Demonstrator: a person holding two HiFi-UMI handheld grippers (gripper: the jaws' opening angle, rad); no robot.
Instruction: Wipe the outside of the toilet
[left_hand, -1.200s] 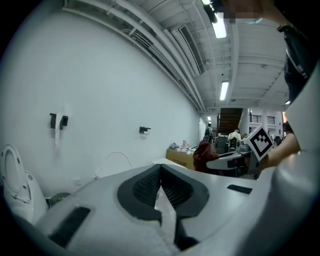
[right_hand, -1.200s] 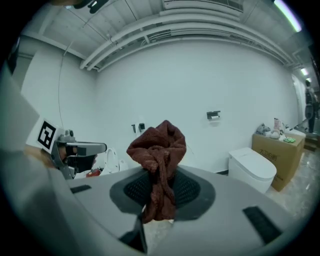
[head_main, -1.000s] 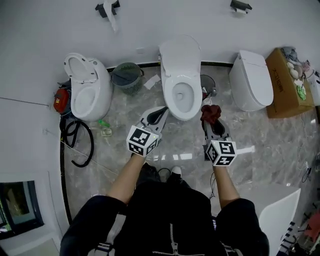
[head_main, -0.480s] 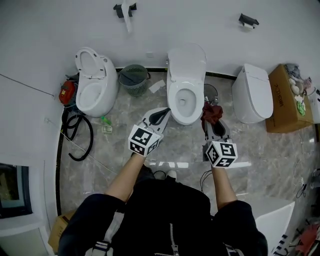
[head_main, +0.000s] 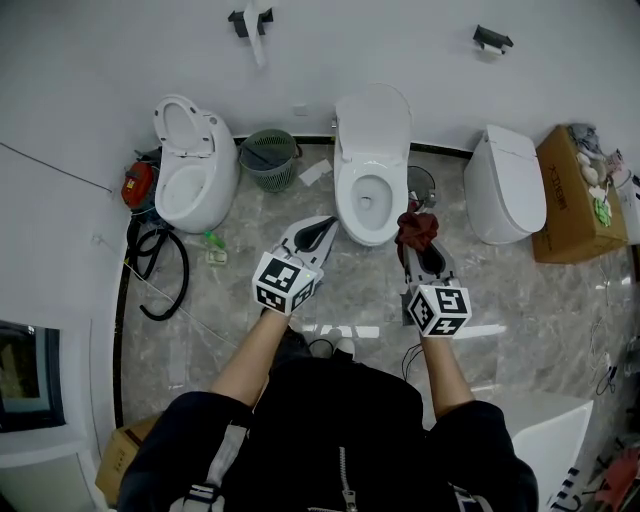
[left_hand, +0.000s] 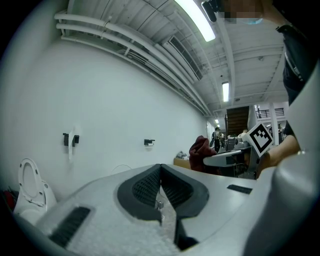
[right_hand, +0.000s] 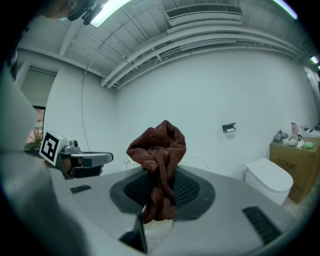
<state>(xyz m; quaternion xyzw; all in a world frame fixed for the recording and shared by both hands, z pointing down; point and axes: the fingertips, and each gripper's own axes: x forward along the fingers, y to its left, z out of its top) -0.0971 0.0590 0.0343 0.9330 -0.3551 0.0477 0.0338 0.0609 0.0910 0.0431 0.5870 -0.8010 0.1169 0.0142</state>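
Jaws of the right gripper (head_main: 420, 248) are clamped on a red cloth (head_main: 417, 228), held just beside the toilet (head_main: 372, 130) at its front right. The left gripper (head_main: 322, 230) is kept closed, empty, near its front left.

A green basket (head_main: 268, 157) and a cardboard box (head_main: 572, 195) stand well apart.

No words or numbers could be read. The cardboard box (head_main: 572, 195) at the right edge bore dark print, too small to make out. The left marker cube (head_main: 285, 281) and the right marker cube (head_main: 440, 307) showed only black-and-white square patterns.
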